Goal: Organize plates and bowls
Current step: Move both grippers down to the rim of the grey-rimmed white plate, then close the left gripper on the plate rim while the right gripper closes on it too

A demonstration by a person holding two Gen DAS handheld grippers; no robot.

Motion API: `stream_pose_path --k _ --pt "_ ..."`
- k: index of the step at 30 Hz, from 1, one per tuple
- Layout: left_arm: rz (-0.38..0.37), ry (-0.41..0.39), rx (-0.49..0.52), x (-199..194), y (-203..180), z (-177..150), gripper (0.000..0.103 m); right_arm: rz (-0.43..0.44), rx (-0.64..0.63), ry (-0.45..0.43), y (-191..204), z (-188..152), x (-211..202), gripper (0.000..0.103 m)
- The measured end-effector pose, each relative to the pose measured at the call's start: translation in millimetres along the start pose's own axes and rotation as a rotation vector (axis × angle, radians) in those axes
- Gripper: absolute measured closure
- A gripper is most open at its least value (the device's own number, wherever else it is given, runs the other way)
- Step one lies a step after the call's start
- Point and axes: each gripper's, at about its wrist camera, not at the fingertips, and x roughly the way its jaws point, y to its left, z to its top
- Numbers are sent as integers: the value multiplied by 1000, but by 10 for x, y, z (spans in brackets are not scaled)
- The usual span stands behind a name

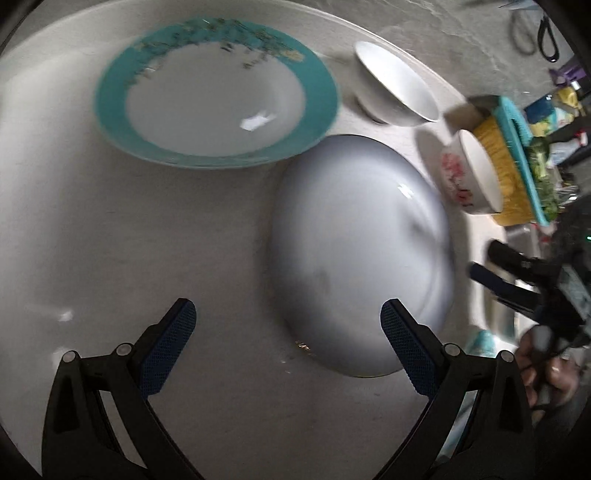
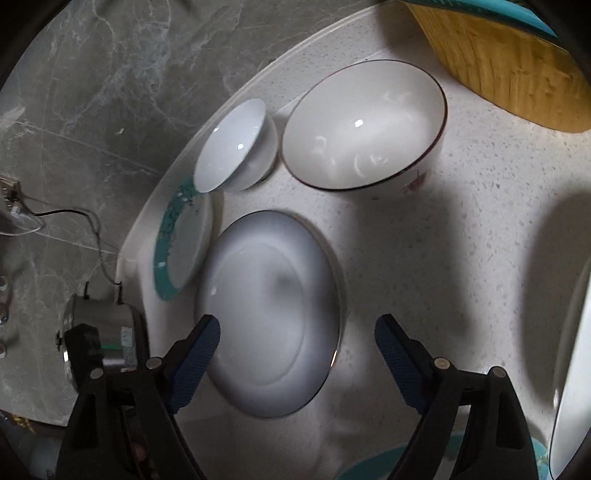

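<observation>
A plain white plate [image 1: 362, 251] lies on the white counter [image 1: 129, 229]; it also shows in the right wrist view [image 2: 273, 310]. A teal-rimmed plate [image 1: 216, 99] lies behind it, and shows in the right wrist view [image 2: 183, 240]. A small white bowl [image 1: 397, 83] [image 2: 236, 146] and a larger flower-painted bowl [image 1: 472, 173] [image 2: 365, 125] stand beyond. My left gripper [image 1: 288, 347] is open and empty, hovering over the white plate's near edge. My right gripper [image 2: 297, 354] is open and empty above the same plate; it shows in the left wrist view [image 1: 491, 262].
A wooden board with a teal edge [image 1: 506, 162] [image 2: 509, 62] leans at the counter's far side. Another white dish edge [image 2: 572, 369] and a teal-rimmed plate [image 2: 373, 467] sit near the right gripper. Grey marble floor [image 2: 74, 110] lies past the counter edge, with a cable and scissors [image 1: 546, 33].
</observation>
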Motion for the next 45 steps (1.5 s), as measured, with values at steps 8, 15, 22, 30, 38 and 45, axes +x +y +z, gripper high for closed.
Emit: stream_pose_path --k 8,15,22,30,38,45 --pt "-49 32 28 271 -103 298 14 32 34 48 -120 78 197 35" --pt "-104 37 49 335 -180 407 14 42 -21 72 -114 123 251 38" --pt "-150 60 92 398 -312 538 19 47 -60 97 -67 150 297 32" --pt "-84 63 113 305 -205 500 58 17 -87 148 -33 193 336 42" --pt "-34 68 119 308 -120 567 81 -73 -94 143 -144 218 289 83" --pt "-40 61 93 304 -44 606 83 -90 -89 127 -163 210 246 83"
